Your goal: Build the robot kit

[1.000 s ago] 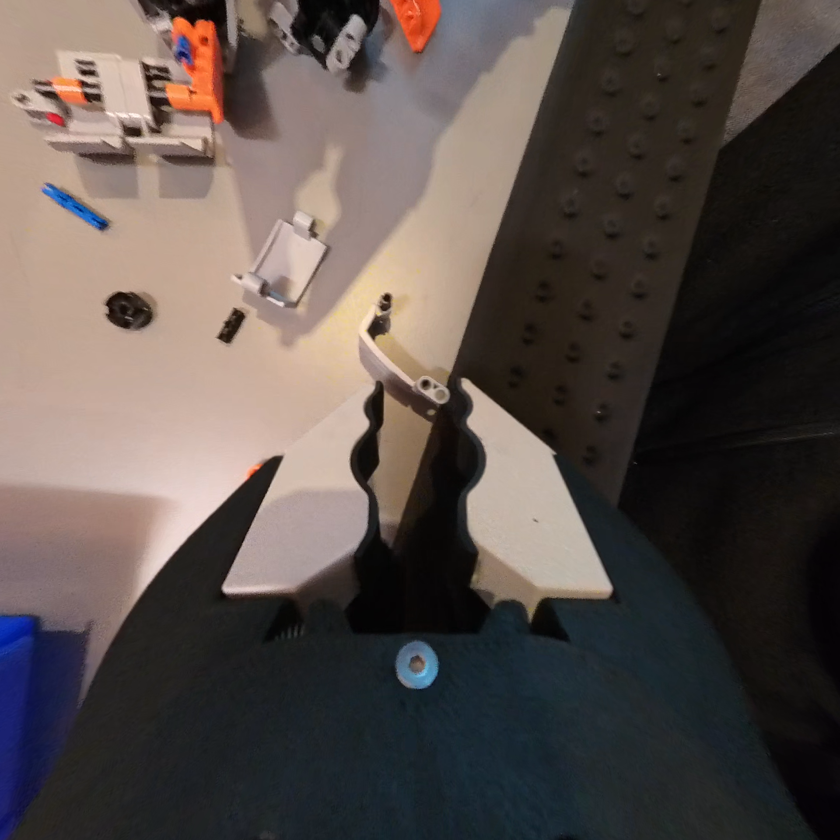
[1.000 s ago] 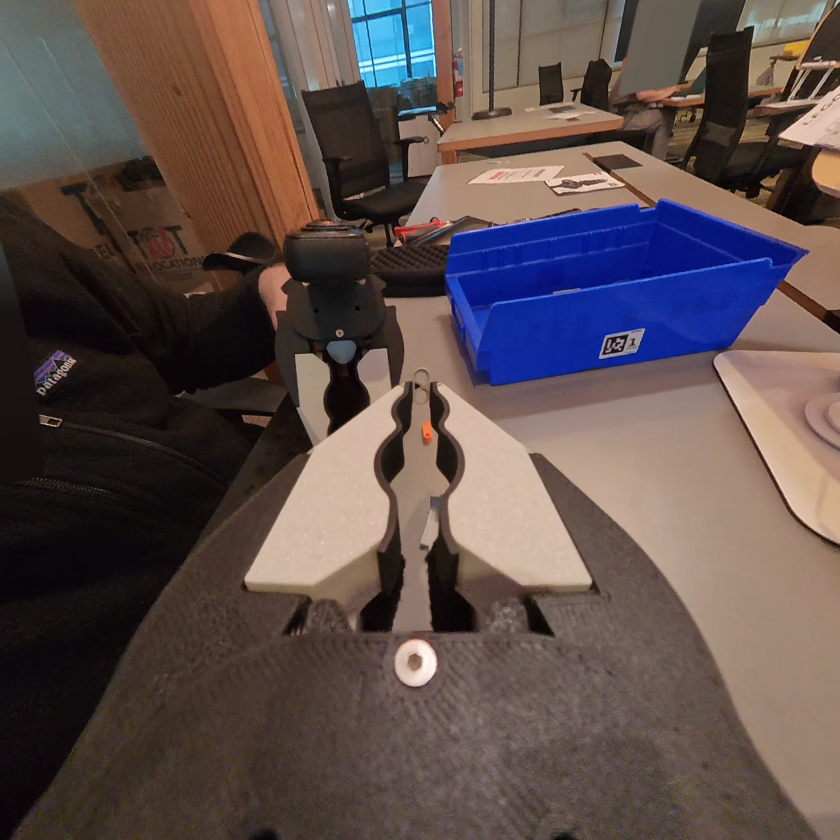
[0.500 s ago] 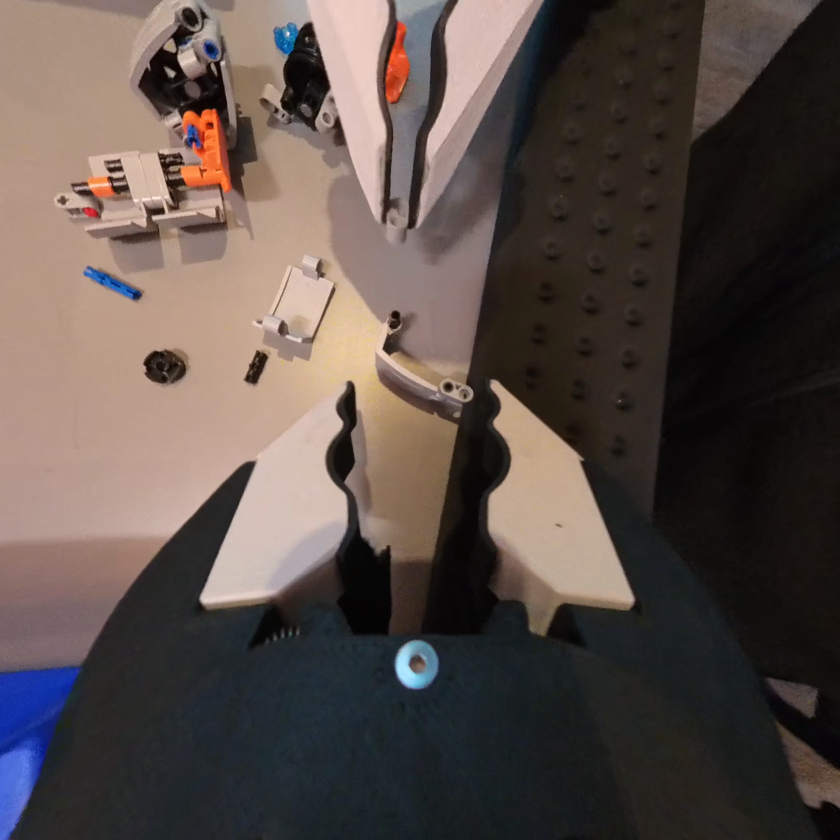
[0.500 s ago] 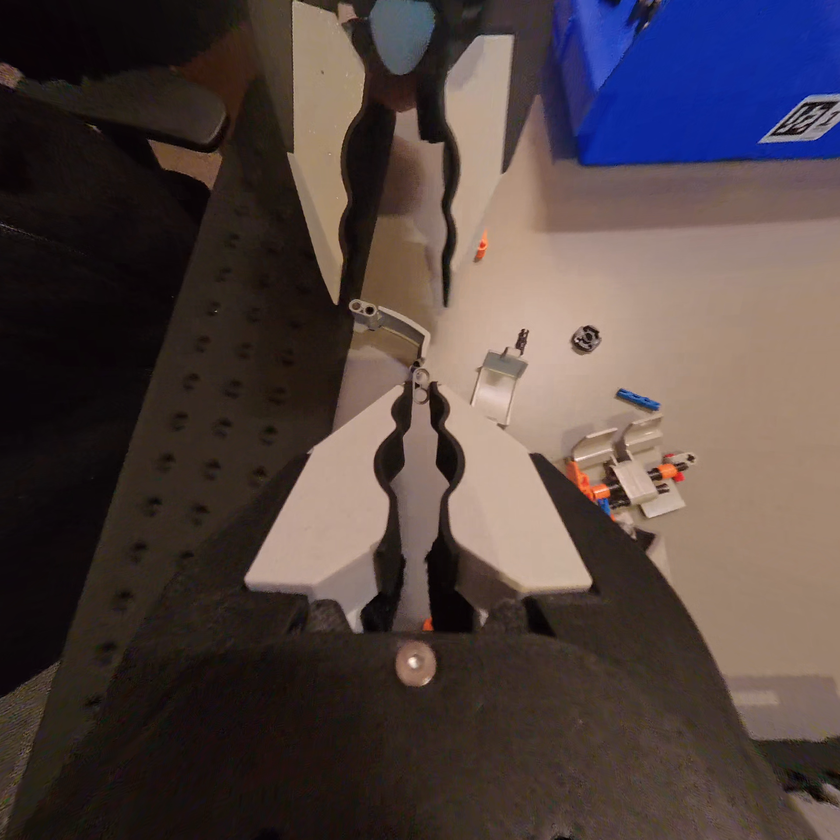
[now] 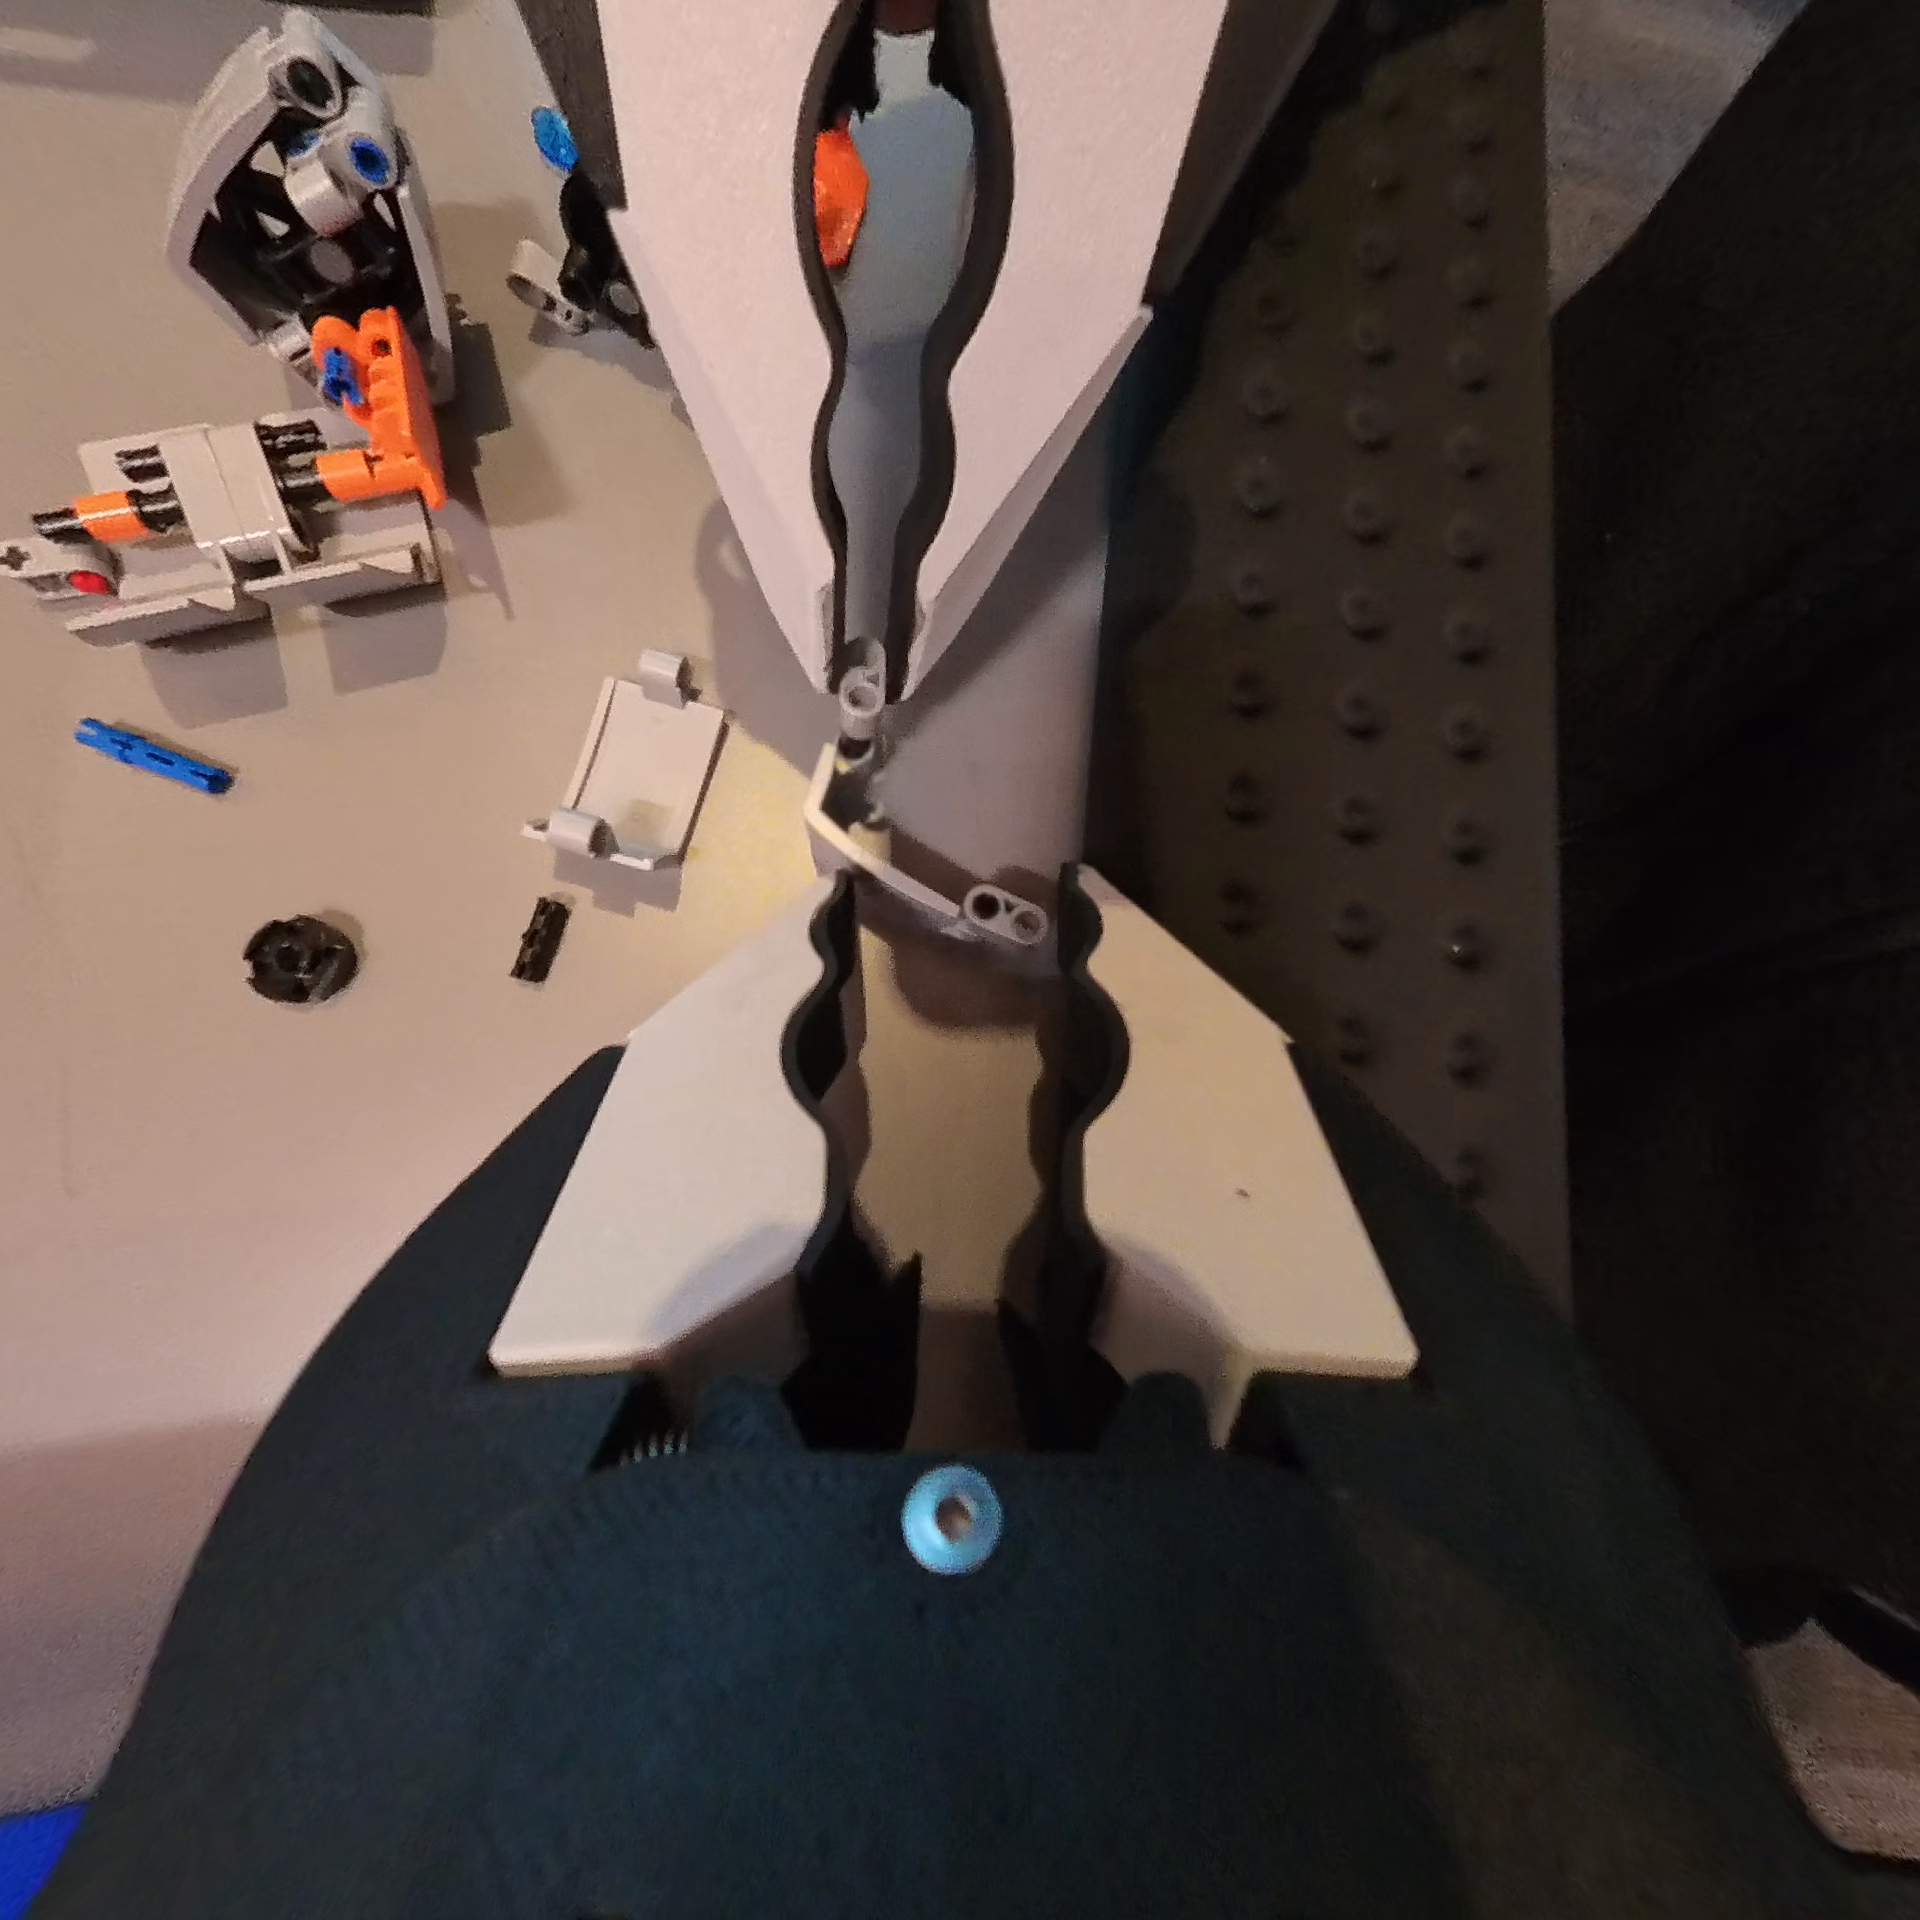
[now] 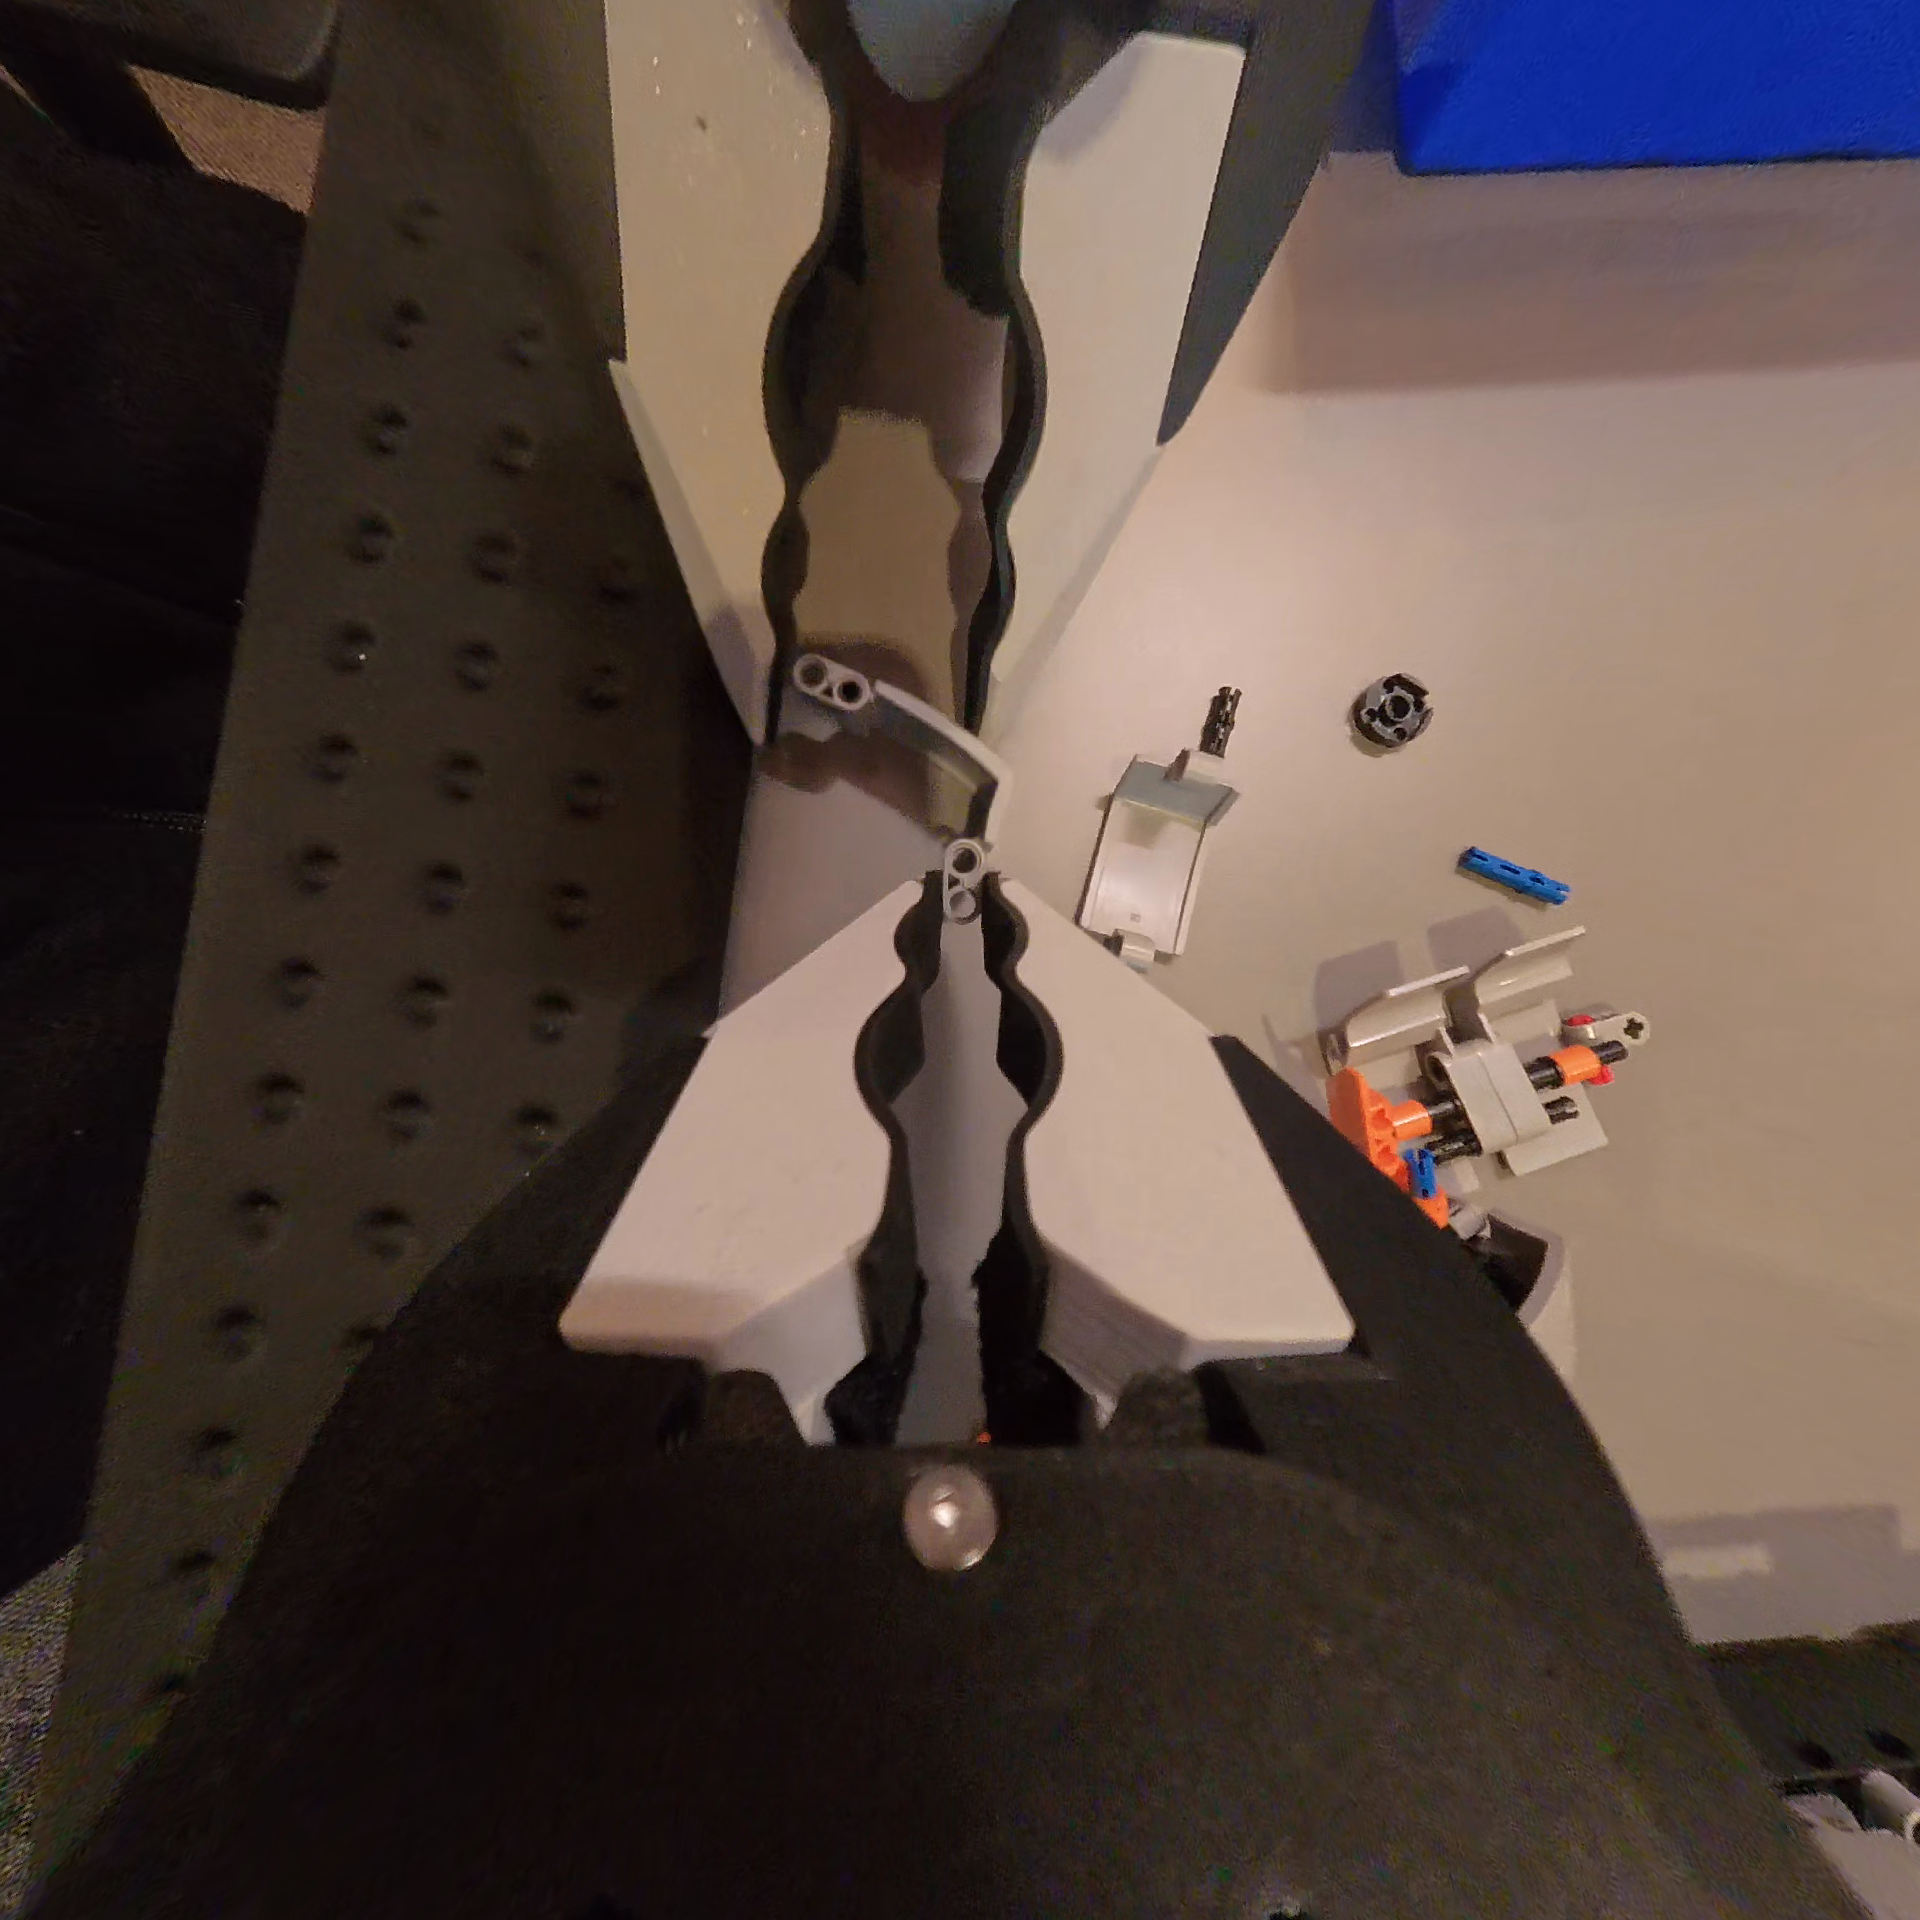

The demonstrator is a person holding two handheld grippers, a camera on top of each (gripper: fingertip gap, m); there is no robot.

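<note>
We see a grey worktop (image 5: 260, 1143) edged by a dark studded mat (image 5: 1351, 623), a blue bin (image 6: 1662, 83) at the far side, and loose building-toy parts spread out, among them a grey and orange assembly (image 5: 249, 520), a grey panel piece (image 5: 639, 774), a black round piece (image 5: 301, 958) and a blue pin (image 5: 154, 756). Our left gripper (image 5: 951, 914) has its fingers parted wide around the near end of a curved grey piece (image 5: 914, 873) lying at the worktop's edge by the mat, not gripping it. Facing it, our right gripper (image 6: 964, 894) has its fingers closed tight on a small grey two-hole connector (image 6: 963, 878), whose tip is right at the far end of the curved piece.
</note>
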